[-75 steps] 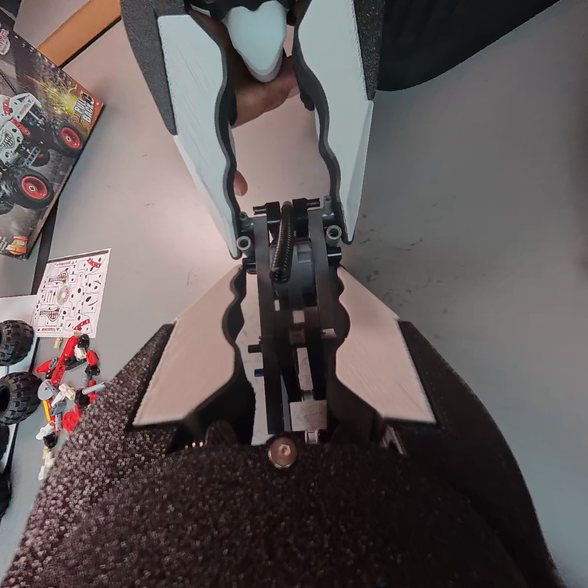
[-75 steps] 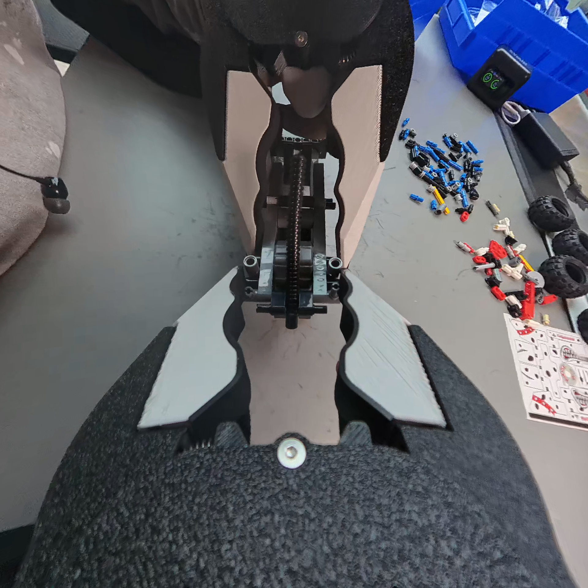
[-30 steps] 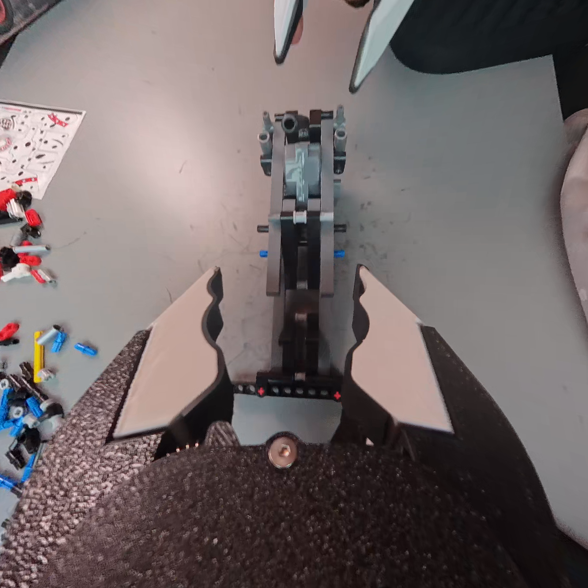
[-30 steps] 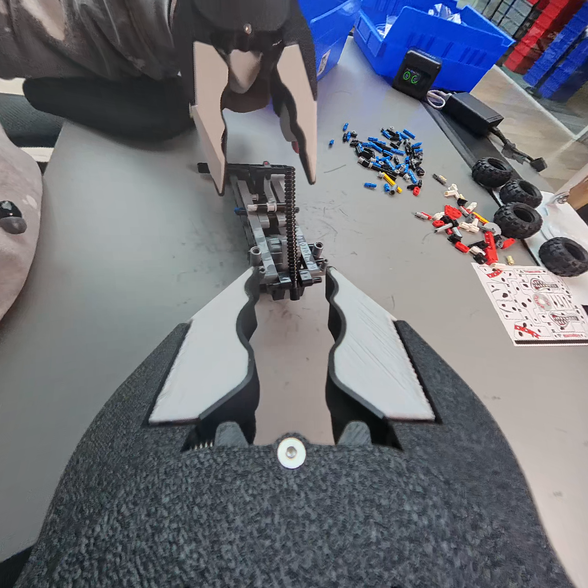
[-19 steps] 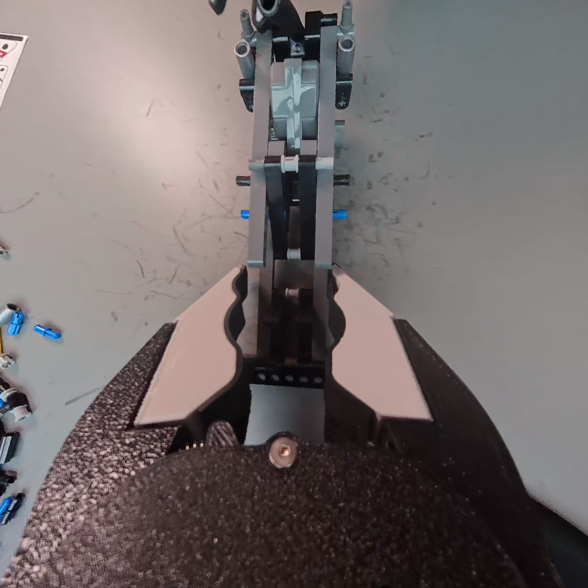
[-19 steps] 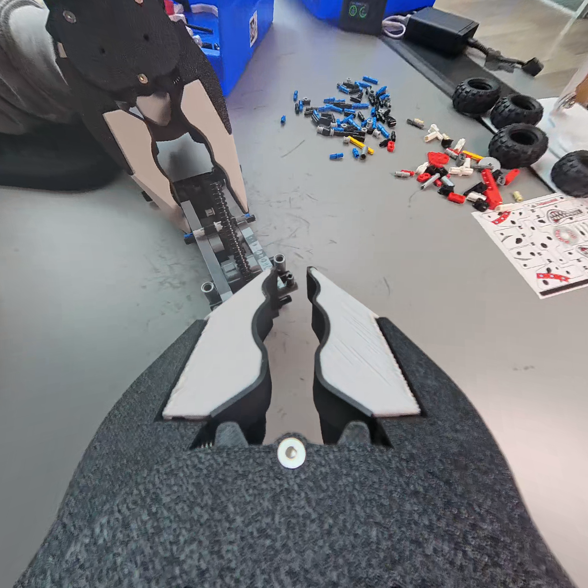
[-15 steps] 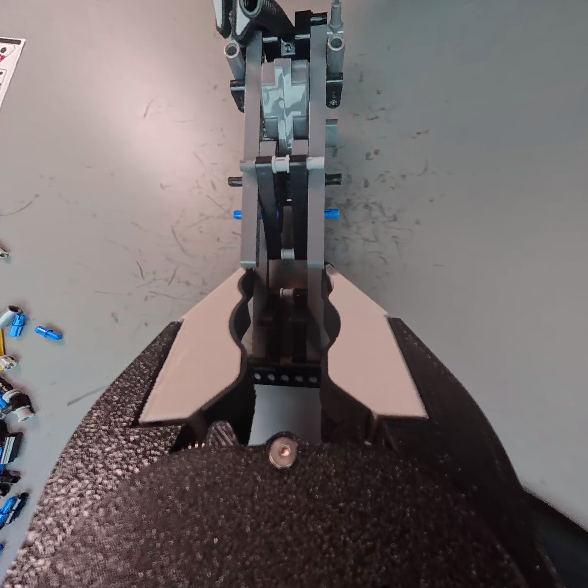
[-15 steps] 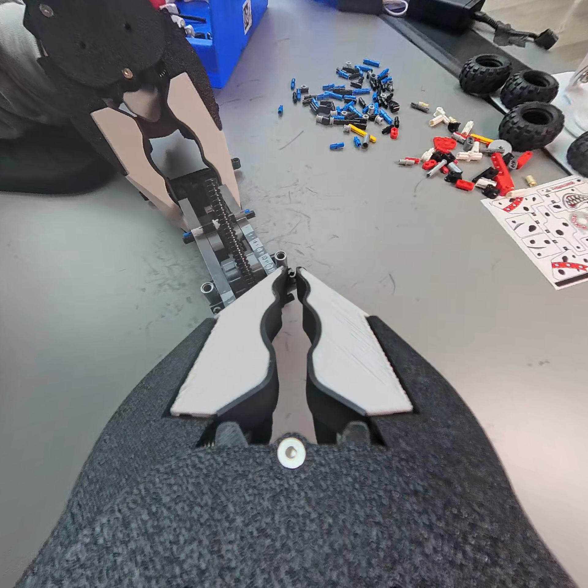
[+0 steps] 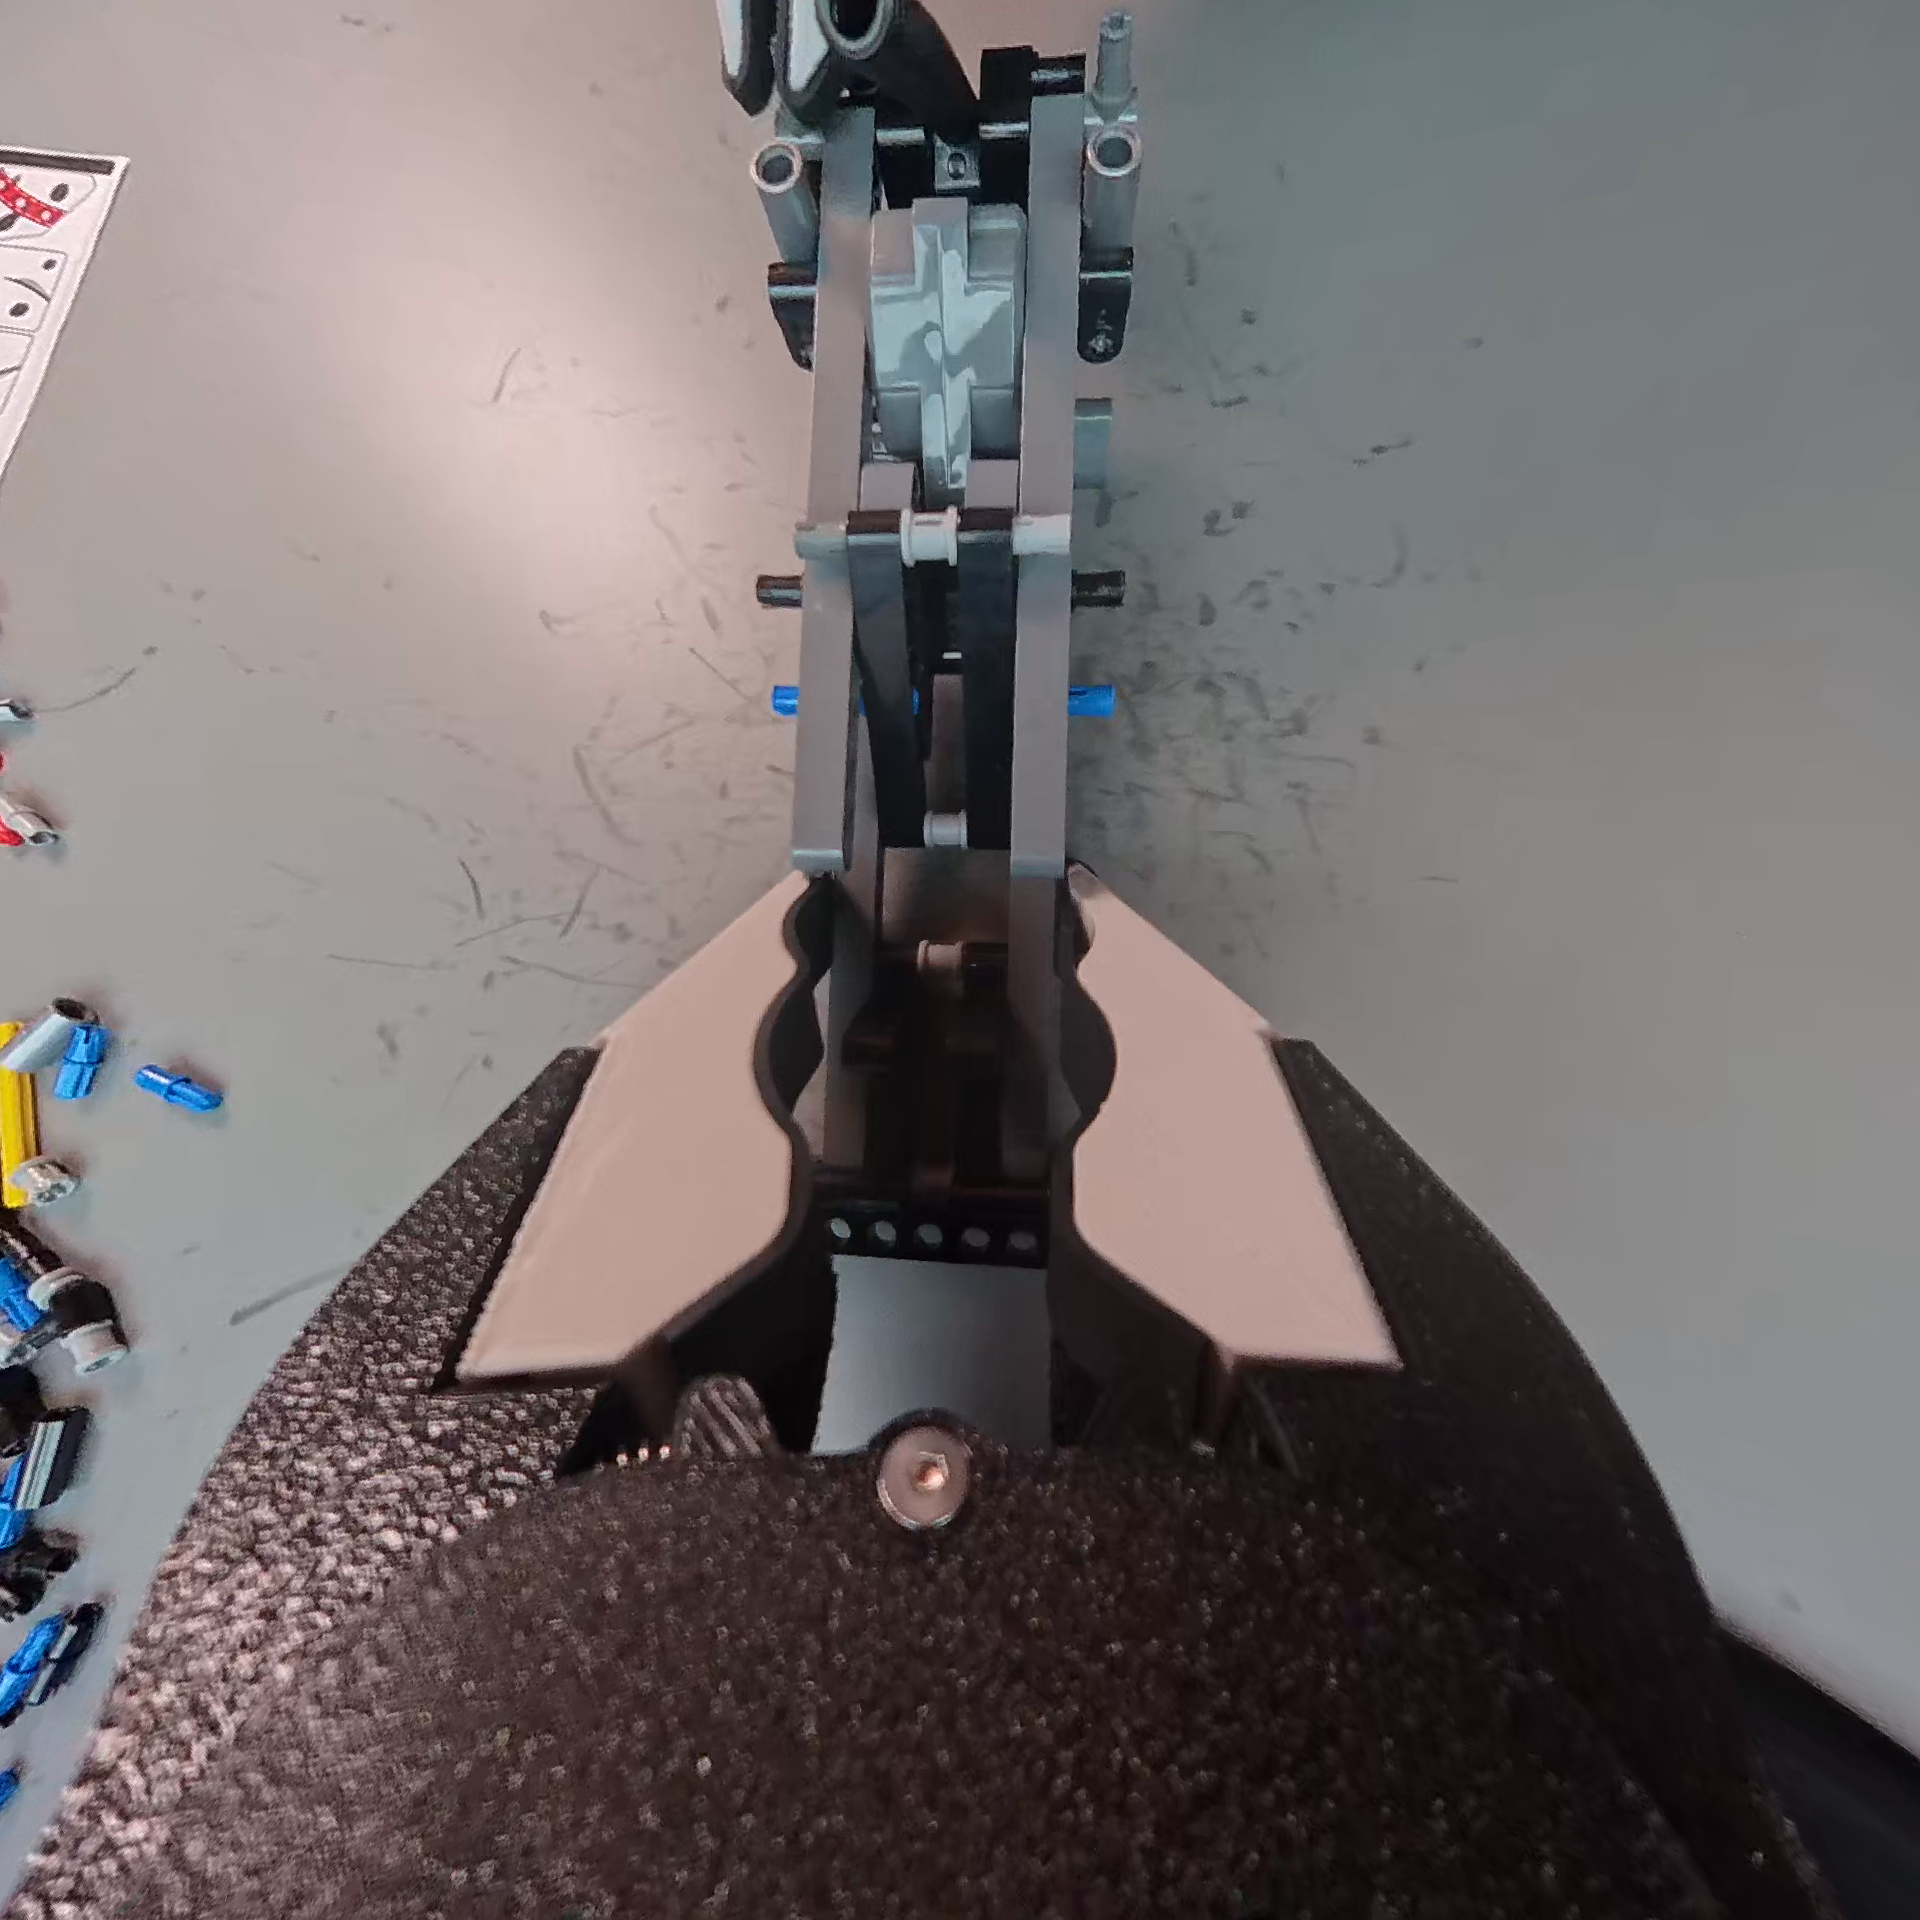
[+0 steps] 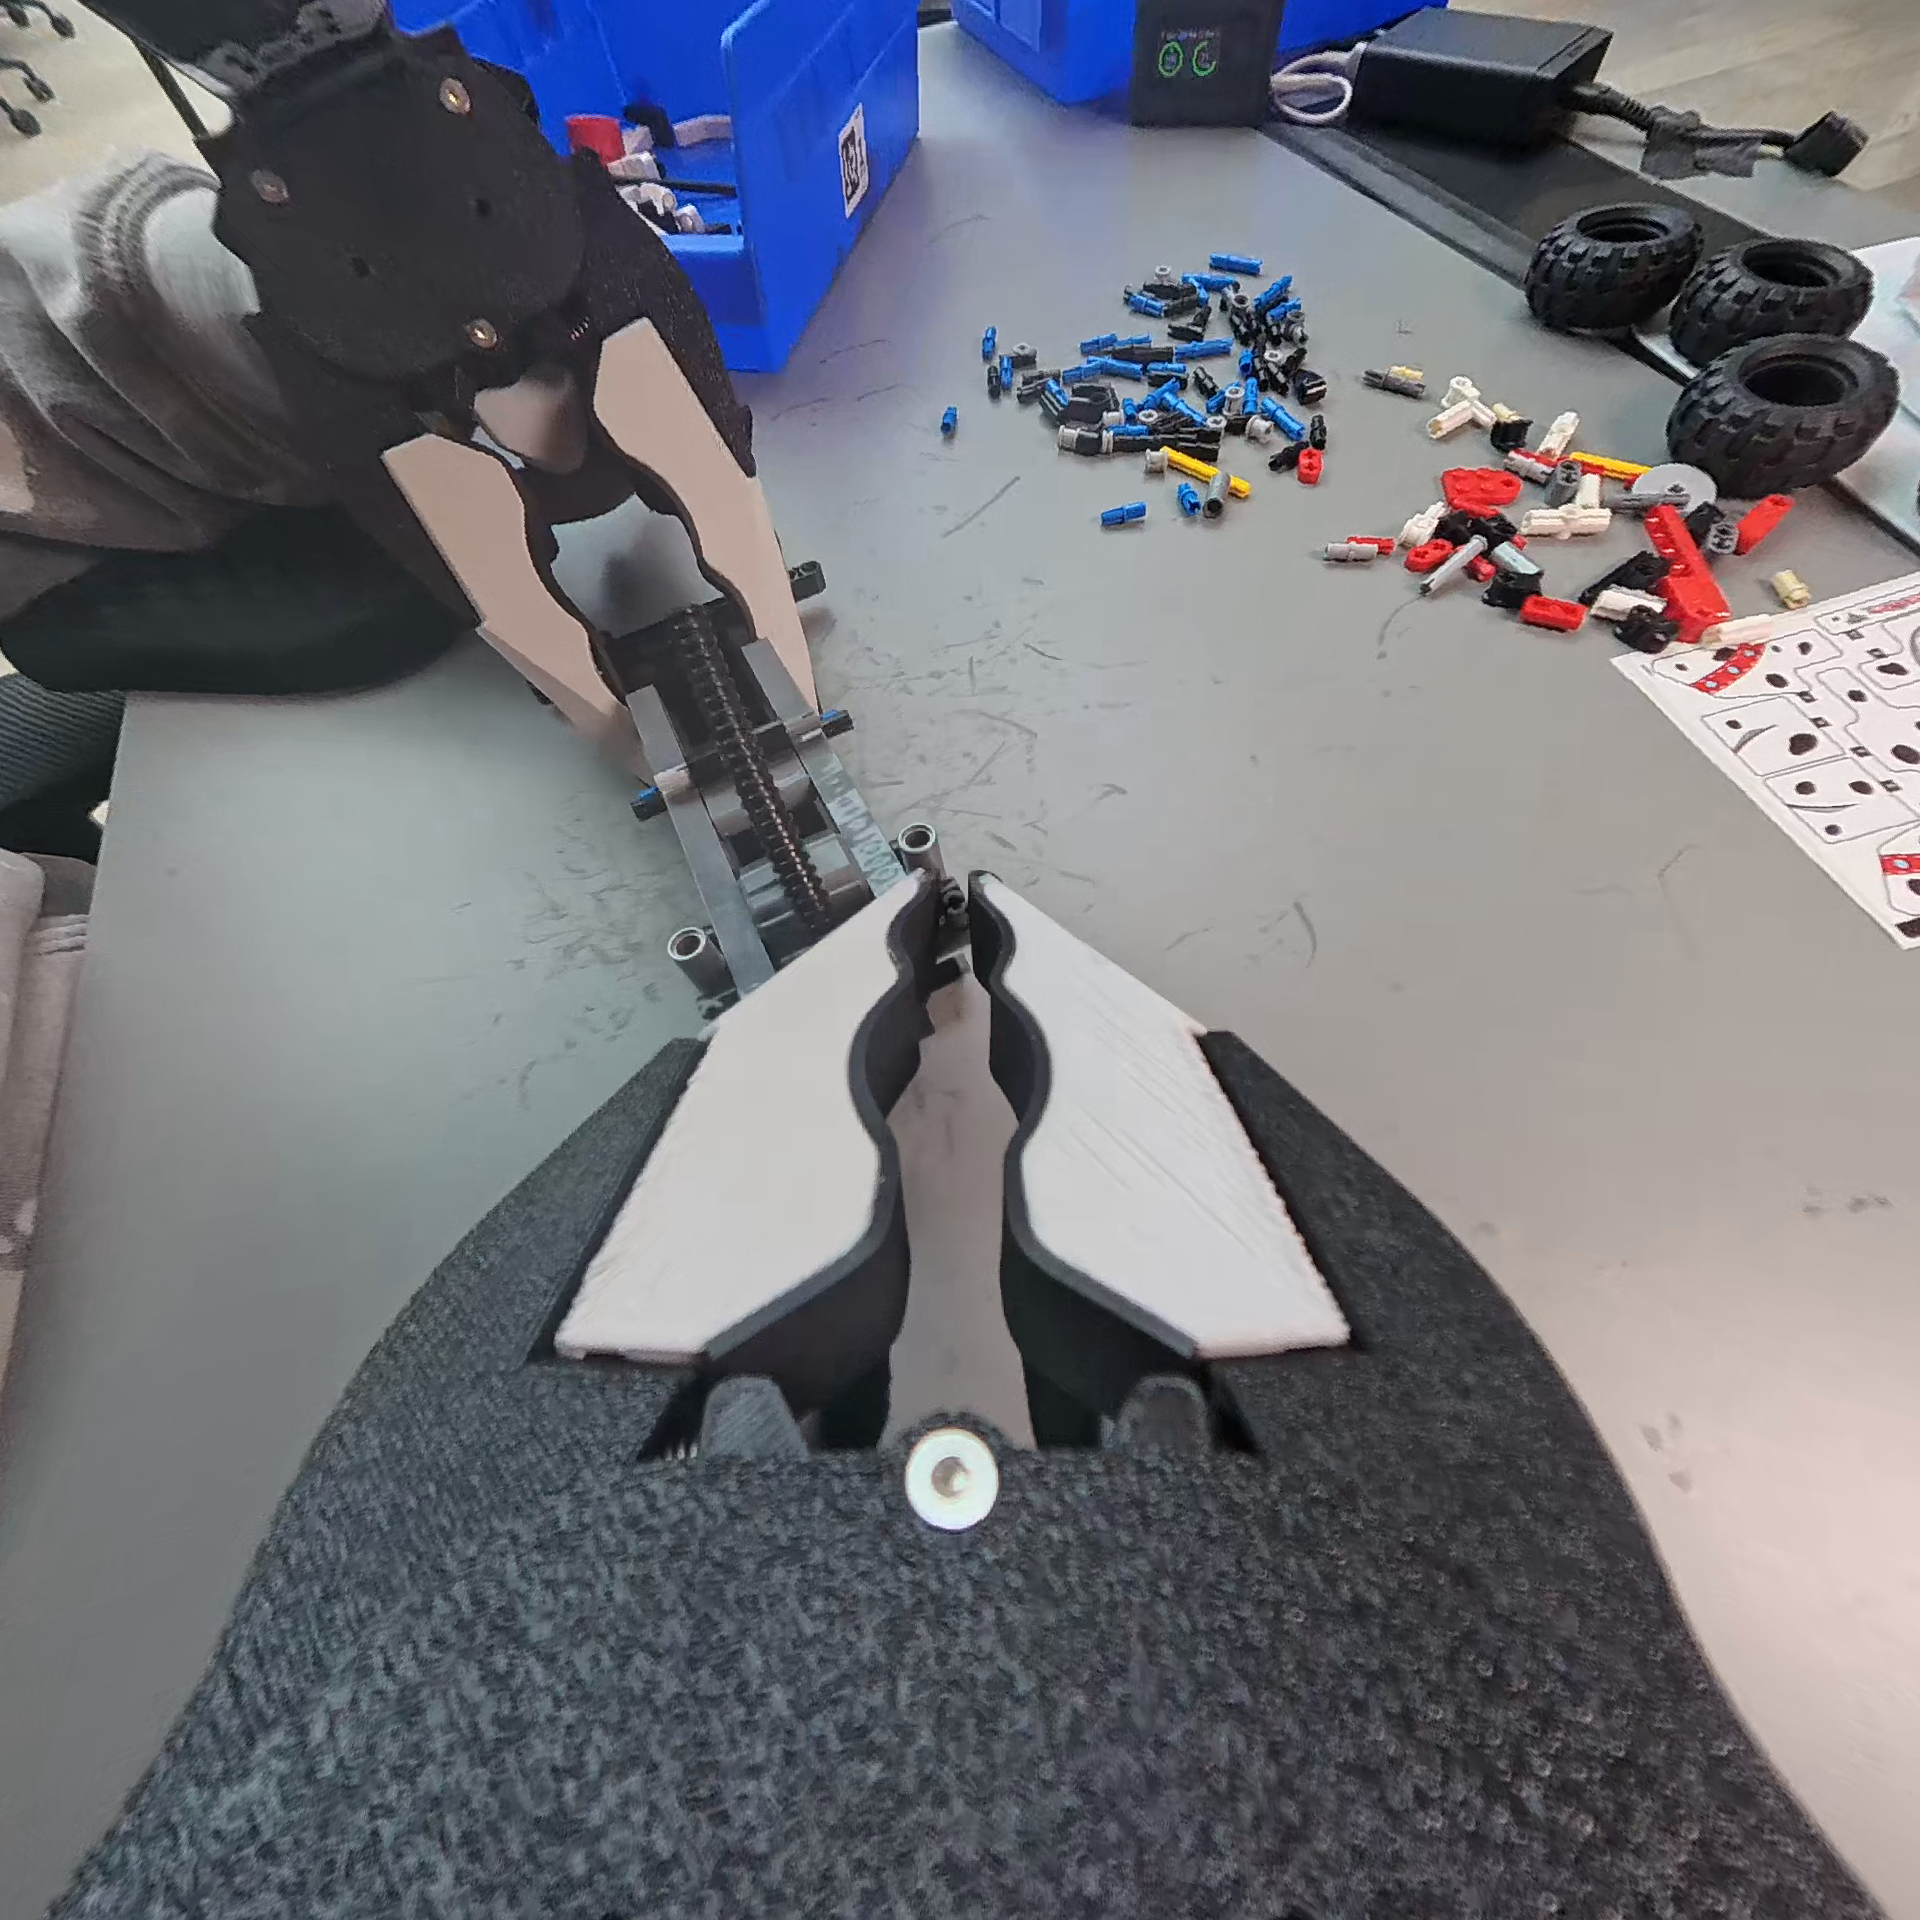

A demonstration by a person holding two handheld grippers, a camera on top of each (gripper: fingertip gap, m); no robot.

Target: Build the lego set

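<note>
left gripper (image 9: 940, 883) clamps chassis (image 9: 935, 644) rear, flat on table (image 9: 1507, 623). right gripper (image 10: 948, 899) pinches its front corner. keep left firm, press straight, don't twist the 2 rails.

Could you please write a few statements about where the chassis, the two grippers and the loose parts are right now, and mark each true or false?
1. The left gripper is clamped on the near end of the lego chassis. True.
2. The right gripper is wide open, far from the chassis. False: its fingertips are nearly together at the chassis end.
3. The black tyres are mounted on the chassis. False: they lie loose at the table's edge.
4. A sticker sheet lies flat on the table. True.
</note>
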